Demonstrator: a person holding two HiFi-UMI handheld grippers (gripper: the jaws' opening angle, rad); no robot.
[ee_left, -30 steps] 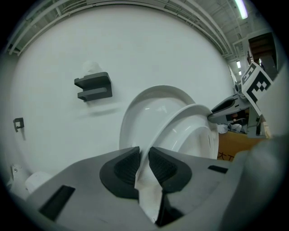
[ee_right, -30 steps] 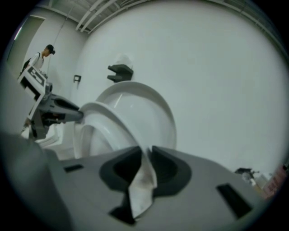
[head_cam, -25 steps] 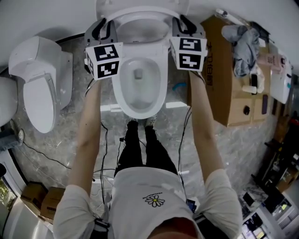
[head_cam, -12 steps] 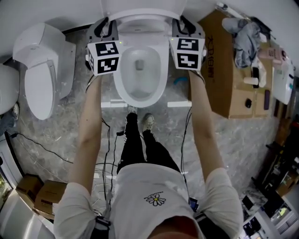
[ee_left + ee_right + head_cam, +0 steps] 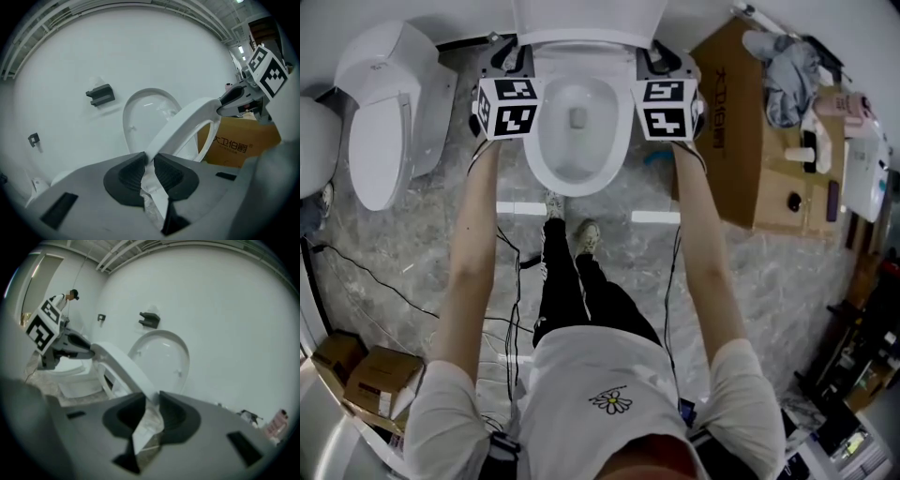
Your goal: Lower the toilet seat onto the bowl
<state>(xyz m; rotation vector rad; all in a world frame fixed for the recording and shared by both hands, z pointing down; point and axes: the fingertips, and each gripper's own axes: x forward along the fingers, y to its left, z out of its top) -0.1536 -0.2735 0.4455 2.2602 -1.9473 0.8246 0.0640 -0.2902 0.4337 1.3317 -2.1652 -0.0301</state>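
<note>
**Seat halfway down, right grip easing off**

- The toilet seat (image 5: 190, 119) is off the upright lid (image 5: 140, 115) and hangs tilted, roughly midway. It is not on the bowl (image 5: 577, 186) yet.
- The left gripper (image 5: 150, 157) has its fingers clamped on the seat's rim, pads tight against both faces. No change there.
- The right gripper (image 5: 151, 398) is on the opposite rim. Its jaws have just been opening. The rim still sits between the pads and seems to touch both, so I read it as a looser hold, not a release.
- Change over the last second, head view: the seat's raised arc sat up against the lid and now reads flatter across the back of the bowl.
- Both marker cubes have stayed level with each other on either side of the bowl, so the seat comes down square, not twisted.
- The person has also set one foot (image 5: 586, 234) back from the base.

What that means:
- The lowering is well under way, maybe half done.
- The rest is a controlled descent along the hinge arc until the seat meets the rim of the bowl.

Risk:
- If the right side lets go early, the left gripper carries the seat alone by one edge. It could slip and drop the rest of the way.
- My call is to keep both sides matched until contact.
</note>
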